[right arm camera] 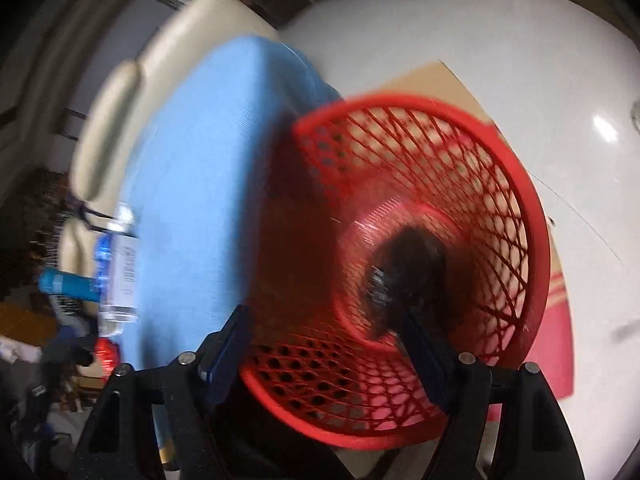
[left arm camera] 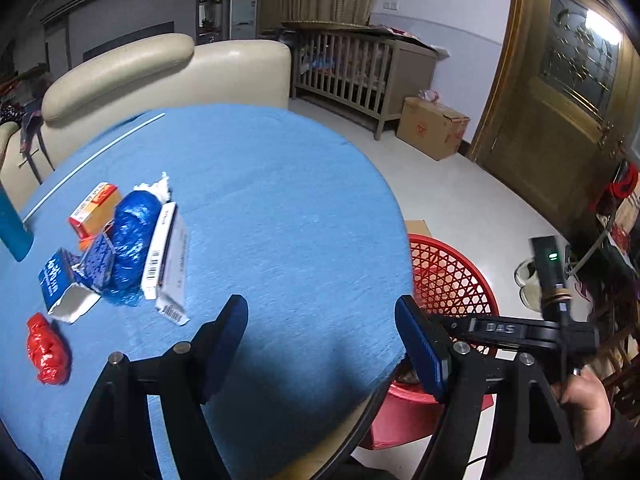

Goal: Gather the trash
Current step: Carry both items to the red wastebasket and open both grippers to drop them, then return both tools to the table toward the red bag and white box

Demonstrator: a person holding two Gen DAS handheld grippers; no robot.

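A: Left wrist view first. Left tool (left arm camera: 322,340) wide open, nothing between the fingers, hovering over the bare near part of the blue counter (left arm camera: 280,184).

B: And the trash?

A: Clustered at the left of the counter: orange box (left arm camera: 94,210), crumpled blue bag (left arm camera: 130,248), white carton (left arm camera: 166,258) touching the bag, torn blue-and-white box (left arm camera: 64,284), red wrapper (left arm camera: 48,350) apart and nearer. White tissue scrap (left arm camera: 156,188) just behind the bag.

B: Bin?

A: Red basket (left arm camera: 448,276) on the floor, just past the counter's right edge. Right tool (left arm camera: 520,330) visible above it, hand on the grip.

B: Right wrist view?

A: Blurred. Right tool (right arm camera: 324,340) spread wide, holding nothing, looking down into the red basket (right arm camera: 520,184). Dark lump (right arm camera: 408,264) at the bottom, too smeared to name.

B: Judgement on the step?

A: Probably a drop just finishing, with plenty left on the counter. Best to take the red wrapper next with the left tool: isolated, soft, easy to pinch at the middle. Worth approaching low and level, closing gently to avoid snagging the cloth. For the carton, better across the narrow side. Release only once well inside the basket rim.
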